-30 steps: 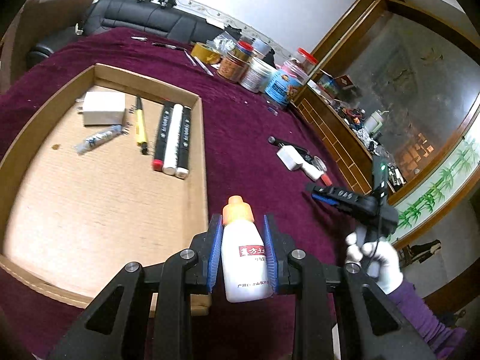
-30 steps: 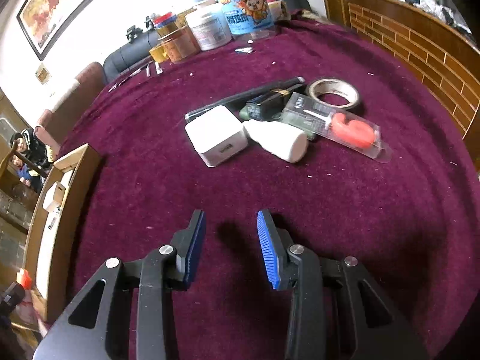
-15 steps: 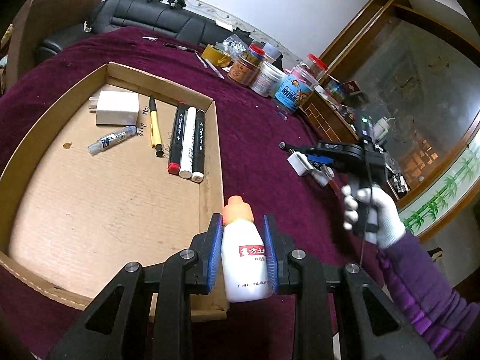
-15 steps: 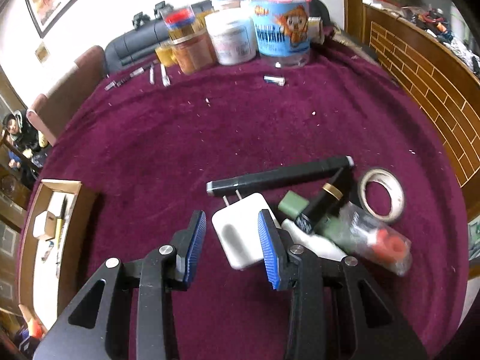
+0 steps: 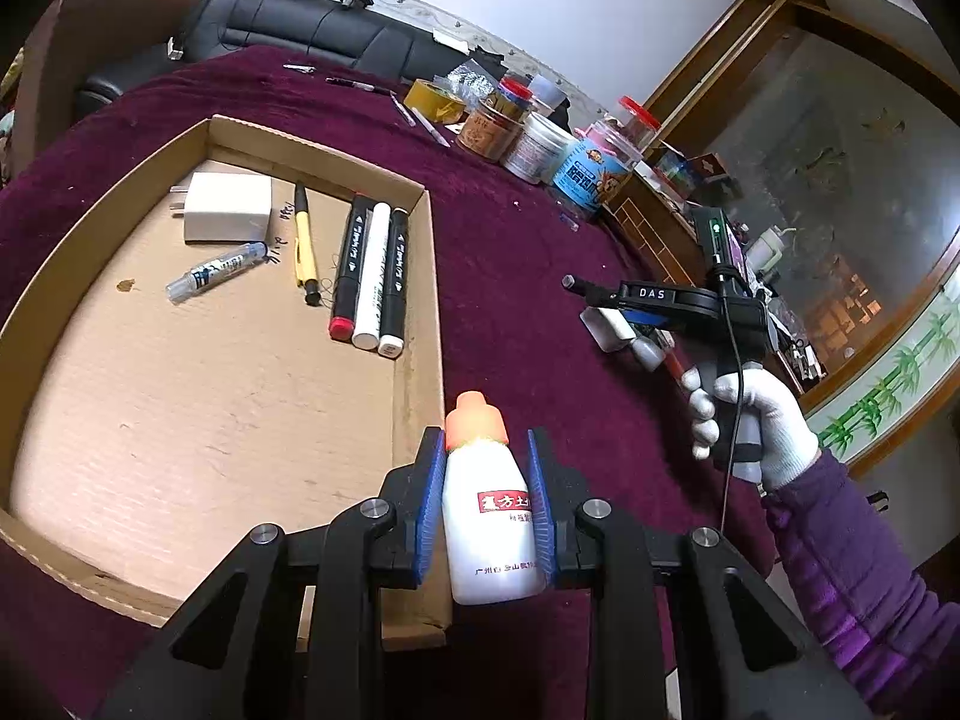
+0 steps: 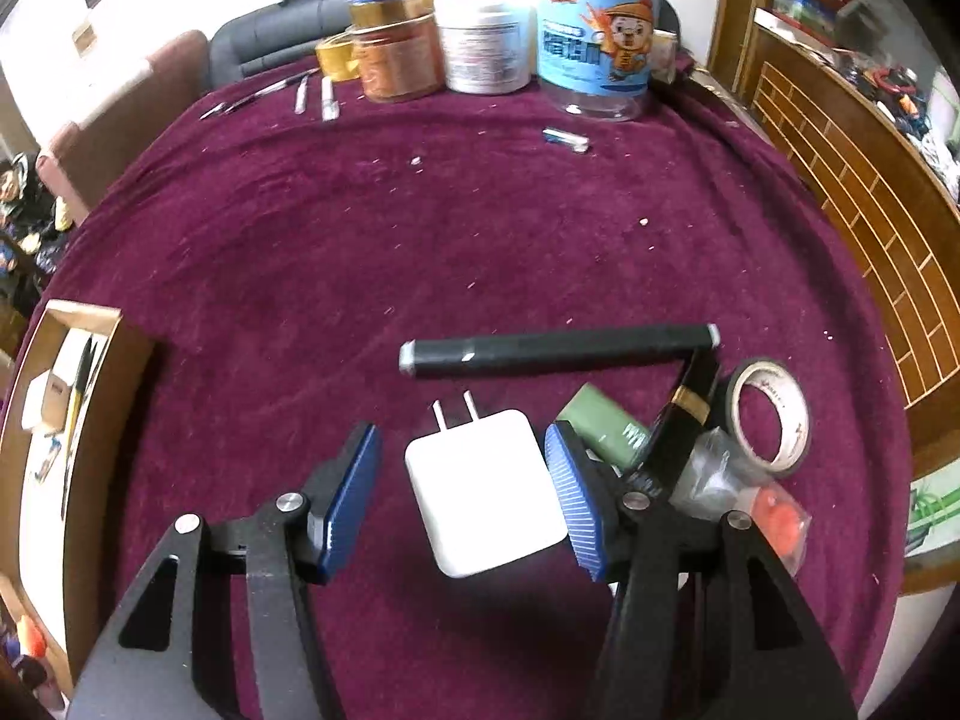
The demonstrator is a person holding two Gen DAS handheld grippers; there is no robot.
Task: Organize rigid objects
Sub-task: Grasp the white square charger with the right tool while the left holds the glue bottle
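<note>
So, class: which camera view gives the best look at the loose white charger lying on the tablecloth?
The right wrist view: the charger lies large, prongs visible, between the open right tongs. The left wrist view shows only a small white corner under those tongs.

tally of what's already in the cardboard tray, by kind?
In the cardboard tray, seen from the left wrist:
Marker pens: 3
Yellow pen: 1
White charger plug: 1
Small clear tube: 1
Total: 6
</note>
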